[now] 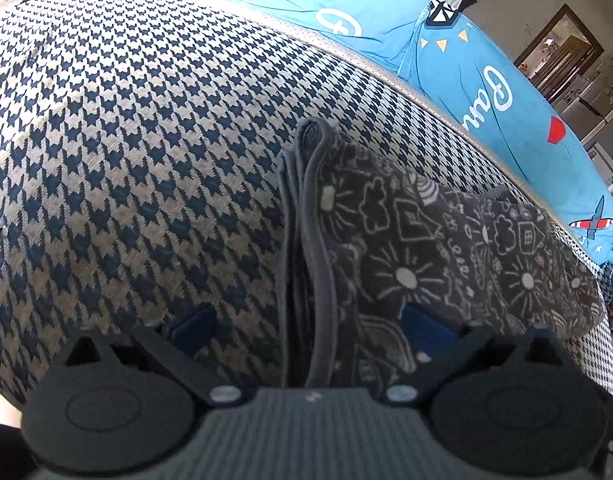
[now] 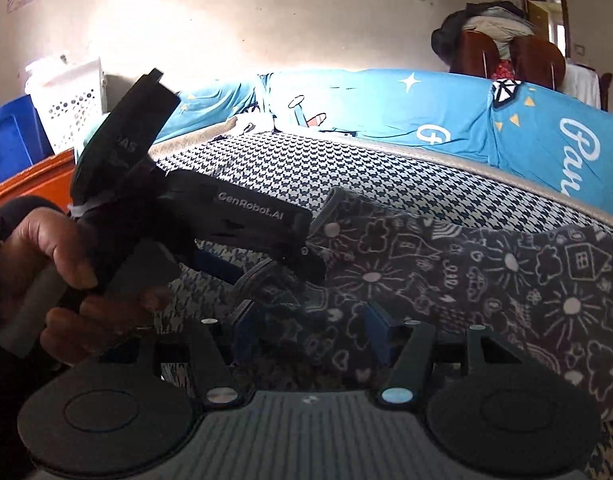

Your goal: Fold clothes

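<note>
A folded grey garment (image 1: pixel 446 256), printed with white doodles of suns, clouds and houses, is seen lying on a houndstooth blanket (image 1: pixel 126 152) spread over a bed; in the left wrist view it sits at about four o'clock from the blanket's middle, its stacked folded edges turned toward nine o'clock. Behind the blanket, toward twelve and one o'clock, a bright blue sheet (image 1: pixel 458 64) with white lettering is spread. The left tool (image 1: pixel 310 328) is held wide over the garment's folded edge, one blue pad above the blanket and the other above the print, with nothing pinched. The right tool (image 2: pixel 310 332) is likewise parted, its blue fingers (image 2: pixel 376 334) set apart over the garment without pressing on it. In the right wrist view the left tool is seen at nine o'clock, gripped by a person's hand (image 2: pixel 58 276). At ten o'clock a white perforated basket (image 2: pixel 72 104) and a blue bin (image 2: pixel 10 136) are seen against the wall.
</note>
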Available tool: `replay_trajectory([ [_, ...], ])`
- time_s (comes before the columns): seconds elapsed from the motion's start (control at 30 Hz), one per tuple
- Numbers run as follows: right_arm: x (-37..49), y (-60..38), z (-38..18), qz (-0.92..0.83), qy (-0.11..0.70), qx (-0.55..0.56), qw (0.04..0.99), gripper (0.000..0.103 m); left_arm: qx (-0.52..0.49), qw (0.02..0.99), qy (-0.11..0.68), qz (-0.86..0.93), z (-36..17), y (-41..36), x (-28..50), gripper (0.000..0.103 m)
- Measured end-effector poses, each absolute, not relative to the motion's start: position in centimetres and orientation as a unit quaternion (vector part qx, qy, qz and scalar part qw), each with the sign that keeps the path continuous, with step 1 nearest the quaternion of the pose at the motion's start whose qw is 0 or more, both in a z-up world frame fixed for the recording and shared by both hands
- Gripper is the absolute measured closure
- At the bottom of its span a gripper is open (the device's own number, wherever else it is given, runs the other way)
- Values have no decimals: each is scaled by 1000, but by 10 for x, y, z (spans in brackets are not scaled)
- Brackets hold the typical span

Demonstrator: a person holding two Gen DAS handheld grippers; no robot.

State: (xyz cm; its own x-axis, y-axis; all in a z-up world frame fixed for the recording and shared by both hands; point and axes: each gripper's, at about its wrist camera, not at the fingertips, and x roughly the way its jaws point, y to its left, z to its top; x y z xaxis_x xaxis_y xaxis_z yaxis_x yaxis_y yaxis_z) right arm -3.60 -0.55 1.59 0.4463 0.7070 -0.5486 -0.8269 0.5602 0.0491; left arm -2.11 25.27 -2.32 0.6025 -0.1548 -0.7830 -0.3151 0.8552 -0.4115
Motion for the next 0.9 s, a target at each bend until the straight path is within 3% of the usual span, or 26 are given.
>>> replay_trajectory([
  [0.43, -54, 33, -16, 459, 202, -263, 824, 33, -293, 837, 461, 42, -23, 261, -19, 0],
  [0.77, -51, 53, -38, 438, 160, -328, 821, 32, -317, 822, 472, 31, -20, 268, -20, 0],
  [0.8, -49, 53, -39, 437, 159, -327, 823, 33, -323, 819, 474, 28, -20, 269, -19, 0],
  [0.9, -45, 55, -40, 435, 157, -322, 826, 52, -347, 807, 479, 15, -20, 274, -16, 0],
])
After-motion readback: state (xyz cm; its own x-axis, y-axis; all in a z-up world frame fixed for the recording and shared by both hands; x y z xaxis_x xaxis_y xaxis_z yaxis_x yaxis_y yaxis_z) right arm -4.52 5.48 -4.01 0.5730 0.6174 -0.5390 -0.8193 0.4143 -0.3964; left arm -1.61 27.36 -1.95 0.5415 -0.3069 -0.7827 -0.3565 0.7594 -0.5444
